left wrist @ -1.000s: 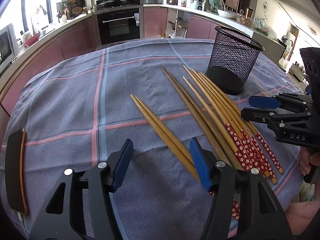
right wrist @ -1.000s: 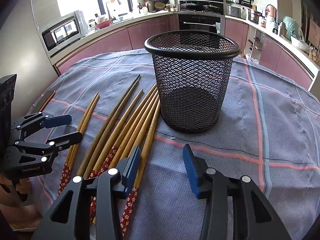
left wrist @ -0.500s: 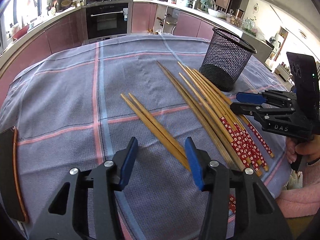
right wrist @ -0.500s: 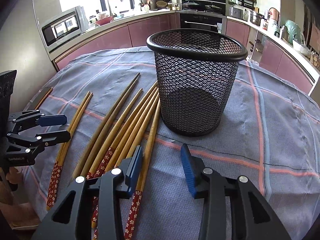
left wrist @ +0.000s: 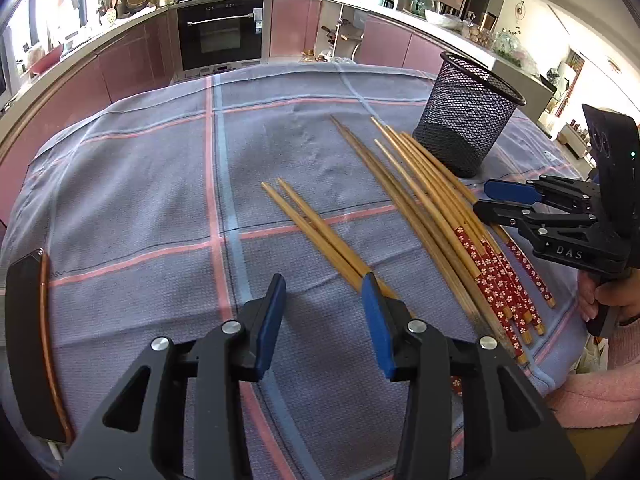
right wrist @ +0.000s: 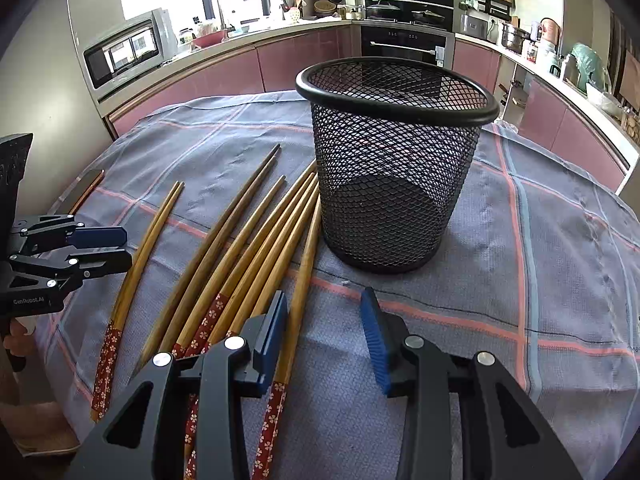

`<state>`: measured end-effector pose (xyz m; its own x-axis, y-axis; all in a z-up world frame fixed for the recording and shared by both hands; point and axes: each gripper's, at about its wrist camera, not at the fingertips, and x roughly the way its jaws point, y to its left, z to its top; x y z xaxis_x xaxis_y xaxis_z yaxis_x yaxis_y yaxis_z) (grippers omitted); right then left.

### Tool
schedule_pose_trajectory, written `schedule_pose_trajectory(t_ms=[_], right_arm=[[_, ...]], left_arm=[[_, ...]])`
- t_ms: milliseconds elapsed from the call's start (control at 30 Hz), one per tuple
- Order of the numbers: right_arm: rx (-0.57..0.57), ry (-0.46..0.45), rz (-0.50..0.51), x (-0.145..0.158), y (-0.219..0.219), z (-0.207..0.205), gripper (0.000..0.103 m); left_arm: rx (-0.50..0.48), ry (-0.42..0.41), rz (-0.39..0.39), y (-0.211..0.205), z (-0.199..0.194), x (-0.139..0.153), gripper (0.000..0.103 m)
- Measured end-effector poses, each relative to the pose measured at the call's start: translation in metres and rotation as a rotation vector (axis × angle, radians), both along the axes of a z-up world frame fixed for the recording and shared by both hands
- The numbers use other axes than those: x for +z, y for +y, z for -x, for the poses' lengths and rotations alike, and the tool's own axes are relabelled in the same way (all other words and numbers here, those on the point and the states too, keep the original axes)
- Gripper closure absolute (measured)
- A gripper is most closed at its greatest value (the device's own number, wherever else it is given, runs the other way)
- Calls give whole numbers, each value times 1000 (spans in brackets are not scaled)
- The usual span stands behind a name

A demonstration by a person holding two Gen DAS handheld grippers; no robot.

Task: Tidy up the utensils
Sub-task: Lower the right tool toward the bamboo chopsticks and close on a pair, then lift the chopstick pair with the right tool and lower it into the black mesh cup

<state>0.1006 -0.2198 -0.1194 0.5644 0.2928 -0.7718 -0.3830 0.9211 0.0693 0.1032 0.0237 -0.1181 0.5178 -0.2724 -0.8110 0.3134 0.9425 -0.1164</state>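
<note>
Behind the left tongs [left wrist: 324, 300], the chopstick pair [left wrist: 316, 236] is half hidden.

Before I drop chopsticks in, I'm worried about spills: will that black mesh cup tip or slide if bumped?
Probably slides easily: the mesh cup looks light and empty, standing on cloth. It seems fairly tip-resistant, wide for its height, though its base is narrower than its rim.

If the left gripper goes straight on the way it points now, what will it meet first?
Probably the checked grey cloth just beyond the open left gripper; the nearest pair of bamboo chopsticks passes under its right finger, so depth is uncertain.
</note>
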Motion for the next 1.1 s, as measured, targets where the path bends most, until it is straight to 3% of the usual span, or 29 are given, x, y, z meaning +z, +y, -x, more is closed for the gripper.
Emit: schedule_pose_trajectory(t_ms=[100, 167, 333, 633, 733, 767, 900, 1100], right_arm=[[-1, 0, -5, 0, 1, 0, 66], [-3, -1, -9, 0, 1, 0, 65], [-2, 0, -10, 0, 1, 1, 65], [12, -5, 8, 0, 2, 0, 65], [24, -3, 13, 1, 5, -3, 74], [29, -1, 10, 1, 6, -4, 77], [37, 23, -31, 2, 6, -10, 96], [37, 25, -83, 6, 1, -6, 97]], left_arm=[[1, 6, 5, 2, 0, 2, 65], [-7, -9, 15, 0, 2, 5, 60], [-14, -18, -29, -13, 1, 0, 56], [-24, -4, -11, -1, 5, -3, 66], [-23, -8, -34, -5, 1, -4, 75], [-19, -6, -37, -7, -1, -4, 82], [12, -16, -40, -9, -5, -3, 87], [45, -25, -31, -5, -1, 0, 94]])
